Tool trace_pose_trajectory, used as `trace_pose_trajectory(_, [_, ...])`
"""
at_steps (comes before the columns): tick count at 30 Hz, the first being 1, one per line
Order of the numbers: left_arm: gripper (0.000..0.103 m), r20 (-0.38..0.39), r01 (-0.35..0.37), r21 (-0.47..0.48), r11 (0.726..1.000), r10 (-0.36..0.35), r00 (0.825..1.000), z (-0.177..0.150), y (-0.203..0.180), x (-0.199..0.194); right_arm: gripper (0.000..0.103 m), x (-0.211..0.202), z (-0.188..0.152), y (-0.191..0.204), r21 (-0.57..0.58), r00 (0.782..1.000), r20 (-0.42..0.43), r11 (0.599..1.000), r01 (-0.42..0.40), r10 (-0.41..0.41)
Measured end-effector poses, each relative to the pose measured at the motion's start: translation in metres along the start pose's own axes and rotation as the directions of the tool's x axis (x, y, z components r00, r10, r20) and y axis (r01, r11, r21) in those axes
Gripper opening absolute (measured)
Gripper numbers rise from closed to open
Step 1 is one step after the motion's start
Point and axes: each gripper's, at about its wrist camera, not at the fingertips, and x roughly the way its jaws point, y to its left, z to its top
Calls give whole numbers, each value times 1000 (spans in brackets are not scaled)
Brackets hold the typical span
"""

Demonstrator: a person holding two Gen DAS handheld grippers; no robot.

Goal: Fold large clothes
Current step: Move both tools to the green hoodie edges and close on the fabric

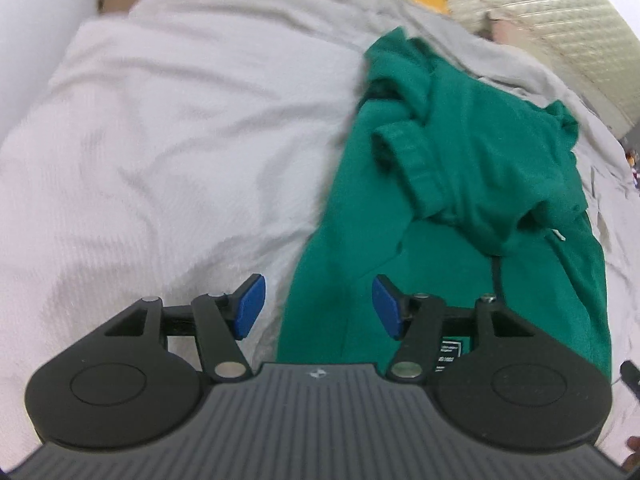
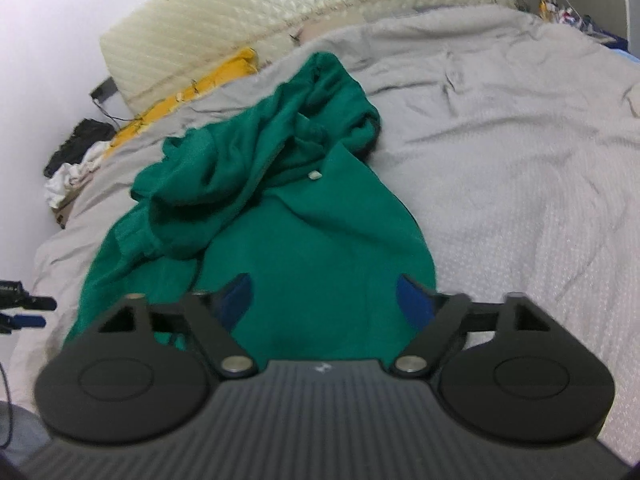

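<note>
Now the green hoodie (image 2: 260, 216) lies crumpled on the bed (image 2: 500, 152), its top bunched. Both tongs, left (image 1: 318, 306) and right (image 2: 324, 304), gape wide and empty above its near hem. Best pinch the hem corners well apart and pull flat first.

My left wrist view looks steeply down along the left gripper (image 1: 318, 306) at the near hem of the green garment (image 1: 460, 184) on the grey bedcover (image 1: 180, 140), close in; my right wrist view faces shallower, toward the quilted headboard (image 2: 280, 12); both views share the garment, the bedcover and the yellow cloth (image 2: 192, 92).
</note>
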Motion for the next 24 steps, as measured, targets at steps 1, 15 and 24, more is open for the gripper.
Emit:
trace_pose_trajectory(1, [65,-16,7,-20,1000,-8,1000,0,4,4,86,3,0,-2,7,1000,-9,1000,13,-13])
trace_pose_trajectory(15, [75,-151,18,-65,998,-28,988,-6,7,40,86,51,-5,-59,249,978,-174,956,155,-113])
trace_pose_trajectory(24, [79,-188,44,-137,990,-70,980,-6,17,53,88,55,-16,-71,501,963,-159,858,-113,220])
